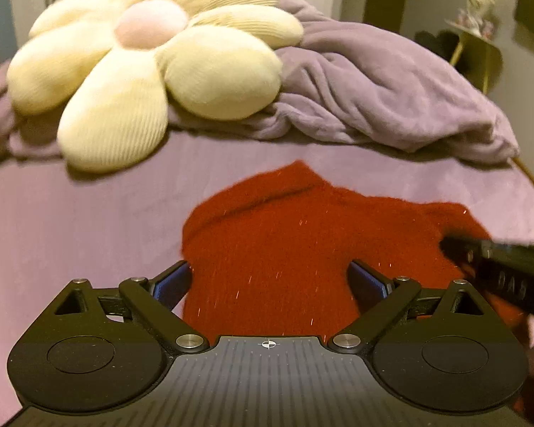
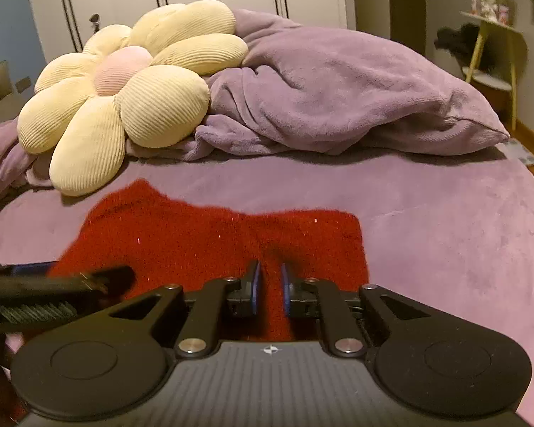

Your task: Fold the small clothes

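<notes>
— Warm, dim indoor light; soft shadows lie under the flower cushion (image 2: 124, 96) and blanket (image 2: 338, 89).
— The left view is smeared, probably motion blur. Both bend at the edges, with dark corners.

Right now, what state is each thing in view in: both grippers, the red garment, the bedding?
left gripper: open wide, nothing between the pads, over the garment
right gripper: narrow gap, not pinching cloth
red garment: lying mostly flat on the bed, far edge uneven
purple blanket: bunched up
flower pillow: propped on the blanket
</notes>
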Demonstrator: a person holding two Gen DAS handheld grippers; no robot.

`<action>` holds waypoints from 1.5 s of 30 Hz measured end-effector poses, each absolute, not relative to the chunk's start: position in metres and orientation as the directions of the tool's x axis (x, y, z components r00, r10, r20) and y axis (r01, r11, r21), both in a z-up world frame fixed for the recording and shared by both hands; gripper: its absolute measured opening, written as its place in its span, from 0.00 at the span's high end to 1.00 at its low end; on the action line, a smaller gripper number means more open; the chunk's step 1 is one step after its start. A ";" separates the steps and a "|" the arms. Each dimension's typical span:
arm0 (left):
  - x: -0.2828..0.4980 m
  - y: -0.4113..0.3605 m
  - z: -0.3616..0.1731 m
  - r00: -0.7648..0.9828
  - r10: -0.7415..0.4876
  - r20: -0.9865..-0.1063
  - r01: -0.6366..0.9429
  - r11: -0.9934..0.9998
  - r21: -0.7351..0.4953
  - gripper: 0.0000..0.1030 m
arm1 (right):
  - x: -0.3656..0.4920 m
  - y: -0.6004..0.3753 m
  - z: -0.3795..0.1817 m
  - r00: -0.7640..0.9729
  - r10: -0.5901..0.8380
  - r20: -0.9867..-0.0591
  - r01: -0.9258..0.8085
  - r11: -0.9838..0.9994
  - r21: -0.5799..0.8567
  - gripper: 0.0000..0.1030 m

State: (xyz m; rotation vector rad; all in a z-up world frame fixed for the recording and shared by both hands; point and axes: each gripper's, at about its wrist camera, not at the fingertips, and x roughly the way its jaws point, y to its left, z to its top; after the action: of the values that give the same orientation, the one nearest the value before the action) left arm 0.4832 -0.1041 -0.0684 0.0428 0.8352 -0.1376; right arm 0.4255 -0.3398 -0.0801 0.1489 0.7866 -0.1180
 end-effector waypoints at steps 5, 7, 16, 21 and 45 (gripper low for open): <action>0.499 -0.116 -0.079 0.640 -0.110 -0.761 0.184 0.983 0.013 0.04 | 0.445 -0.336 -0.101 0.703 -0.089 -0.706 0.149 0.988 0.024 0.83; 0.504 -0.115 -0.085 0.633 -0.118 -0.765 0.176 0.984 -0.007 0.04 | 0.445 -0.331 -0.108 0.717 -0.113 -0.687 0.140 0.990 -0.017 0.83; 0.510 -0.103 -0.102 0.626 -0.129 -0.769 0.100 0.991 -0.084 0.00 | 0.445 -0.343 -0.120 0.762 -0.074 -0.643 0.140 0.989 0.051 0.83; 0.459 -0.086 -0.074 0.662 -0.188 -0.726 0.125 0.982 -0.140 0.00 | 0.431 -0.339 -0.106 0.757 -0.079 -0.649 0.129 0.991 0.031 0.81; 0.309 -0.003 -0.106 0.660 -0.637 -0.398 -0.193 0.368 -0.909 0.15 | 0.213 -0.387 -0.142 0.860 0.359 -0.364 0.263 0.301 0.917 0.86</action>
State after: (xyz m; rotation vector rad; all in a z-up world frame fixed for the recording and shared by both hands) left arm 0.3085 -0.0027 -0.1059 -1.1904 0.8436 -0.3328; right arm 0.2130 -0.3866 -0.1421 1.2844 0.5720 0.0686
